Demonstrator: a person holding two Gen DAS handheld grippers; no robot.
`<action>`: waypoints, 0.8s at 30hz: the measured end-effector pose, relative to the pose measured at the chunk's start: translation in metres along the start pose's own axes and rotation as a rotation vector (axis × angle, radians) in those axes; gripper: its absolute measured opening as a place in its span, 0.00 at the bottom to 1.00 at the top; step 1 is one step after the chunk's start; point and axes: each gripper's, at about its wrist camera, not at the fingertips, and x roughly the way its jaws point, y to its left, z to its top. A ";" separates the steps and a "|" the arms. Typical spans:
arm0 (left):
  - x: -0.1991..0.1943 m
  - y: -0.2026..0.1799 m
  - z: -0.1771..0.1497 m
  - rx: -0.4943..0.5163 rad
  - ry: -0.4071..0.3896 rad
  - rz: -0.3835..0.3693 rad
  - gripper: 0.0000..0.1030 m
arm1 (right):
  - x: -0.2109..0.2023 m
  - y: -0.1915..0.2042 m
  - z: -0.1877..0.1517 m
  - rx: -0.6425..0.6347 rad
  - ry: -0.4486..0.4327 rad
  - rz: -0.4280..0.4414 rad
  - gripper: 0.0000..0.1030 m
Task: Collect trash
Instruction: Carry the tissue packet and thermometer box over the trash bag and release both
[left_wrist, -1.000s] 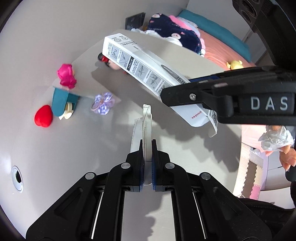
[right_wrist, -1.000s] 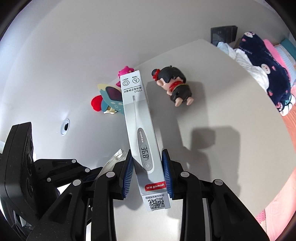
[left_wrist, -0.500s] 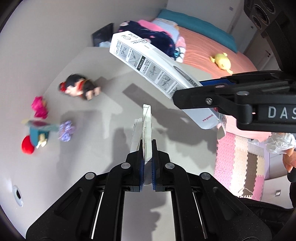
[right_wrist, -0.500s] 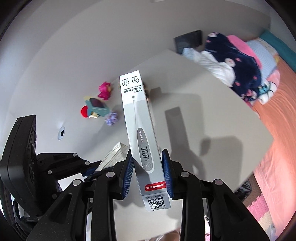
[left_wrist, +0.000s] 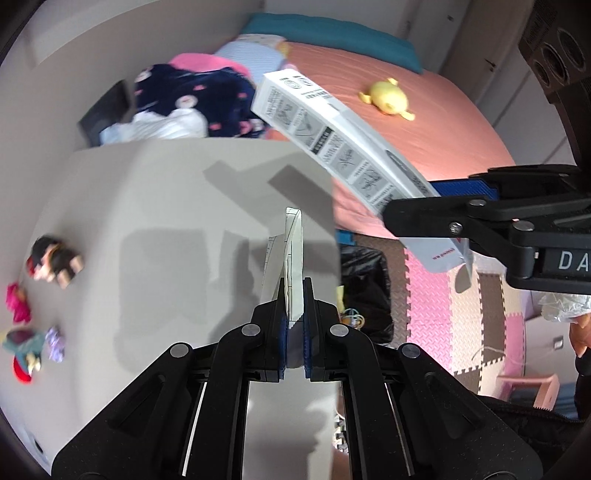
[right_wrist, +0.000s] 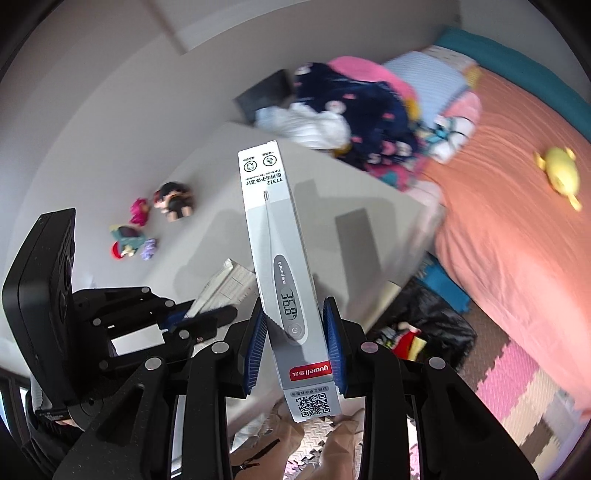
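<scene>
My left gripper (left_wrist: 294, 295) is shut on a folded white paper leaflet (left_wrist: 293, 254), held on edge above the right edge of the grey table (left_wrist: 147, 229). My right gripper (right_wrist: 295, 339) is shut on a long white thermometer box (right_wrist: 277, 251), which also shows in the left wrist view (left_wrist: 343, 147) at the upper right. A black trash bag (left_wrist: 365, 291) with trash in it sits on the floor beside the table; it also shows in the right wrist view (right_wrist: 432, 325). The leaflet (right_wrist: 225, 284) and left gripper appear at the lower left of the right wrist view.
Small toys lie on the table's far left: a dark-haired figurine (left_wrist: 55, 258), a pink toy (left_wrist: 16, 302), a purple flower (left_wrist: 55, 343). A bed with a salmon sheet (left_wrist: 424, 122), piled clothes (left_wrist: 192, 96) and a yellow plush (left_wrist: 386, 96) lies beyond. Foam floor mats (left_wrist: 428, 306) lie at the right.
Both grippers have swung right with their loads, from over the table toward its right edge. The bed, floor mats and black trash bag have come into view; the toys have slid left.
</scene>
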 end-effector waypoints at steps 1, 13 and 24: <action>0.005 -0.009 0.006 0.015 0.004 -0.011 0.05 | -0.002 -0.008 -0.002 0.014 -0.003 -0.006 0.31; 0.050 -0.088 0.039 0.140 0.057 -0.099 0.05 | -0.034 -0.108 -0.052 0.216 -0.030 -0.087 0.32; 0.088 -0.131 0.051 0.194 0.129 -0.105 0.40 | -0.038 -0.167 -0.089 0.379 -0.005 -0.118 0.60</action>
